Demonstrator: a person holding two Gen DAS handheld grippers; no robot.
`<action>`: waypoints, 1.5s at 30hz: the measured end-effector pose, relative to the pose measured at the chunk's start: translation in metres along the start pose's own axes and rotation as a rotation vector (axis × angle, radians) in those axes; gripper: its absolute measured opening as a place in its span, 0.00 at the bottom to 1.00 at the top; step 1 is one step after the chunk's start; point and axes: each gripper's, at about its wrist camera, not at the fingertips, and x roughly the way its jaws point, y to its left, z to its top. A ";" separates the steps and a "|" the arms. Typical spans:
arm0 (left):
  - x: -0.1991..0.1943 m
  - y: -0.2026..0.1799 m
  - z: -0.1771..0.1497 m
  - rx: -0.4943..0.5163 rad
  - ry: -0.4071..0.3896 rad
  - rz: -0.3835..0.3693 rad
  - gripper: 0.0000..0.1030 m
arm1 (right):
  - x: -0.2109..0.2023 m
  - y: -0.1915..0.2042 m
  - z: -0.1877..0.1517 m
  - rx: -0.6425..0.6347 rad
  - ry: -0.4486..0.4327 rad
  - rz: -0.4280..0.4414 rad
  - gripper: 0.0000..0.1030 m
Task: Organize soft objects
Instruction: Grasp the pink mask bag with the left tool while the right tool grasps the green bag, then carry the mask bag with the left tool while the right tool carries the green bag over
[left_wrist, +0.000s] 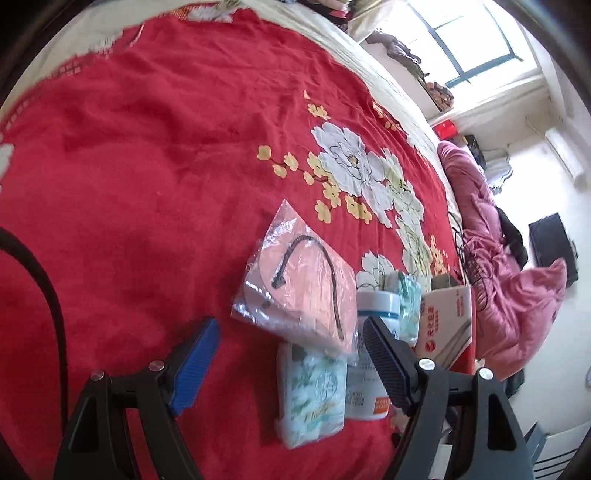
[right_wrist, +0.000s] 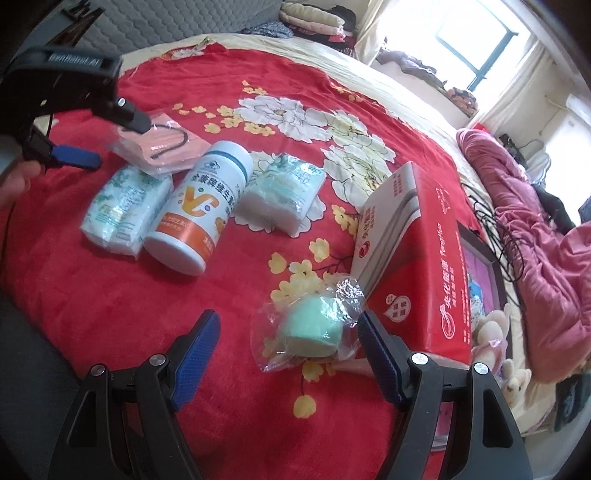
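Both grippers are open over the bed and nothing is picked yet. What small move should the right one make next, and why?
Probably ease the right gripper down and close on the bagged green sponge. That soft piece lies flat on the red blanket, right between the open fingers but untouched, and the red box beside it looks clear enough. The left gripper hangs over the pink mask bag.

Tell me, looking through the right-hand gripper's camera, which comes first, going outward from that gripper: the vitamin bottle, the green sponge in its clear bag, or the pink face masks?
1. Green sponge in its clear bag: just ahead of the right gripper, toward its right finger.
2. Vitamin bottle: farther up the red blanket, lying left.
3. Pink face masks: farthest, upper left, under the left gripper.
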 end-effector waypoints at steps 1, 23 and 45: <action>0.004 0.001 0.002 -0.014 0.006 -0.010 0.77 | 0.002 0.001 0.000 -0.012 0.001 -0.014 0.75; 0.032 -0.012 0.015 -0.008 0.044 -0.045 0.15 | 0.036 0.003 0.004 -0.090 0.049 -0.150 0.45; -0.060 -0.097 -0.024 0.320 -0.144 0.038 0.10 | -0.054 -0.066 0.018 0.290 -0.184 0.162 0.45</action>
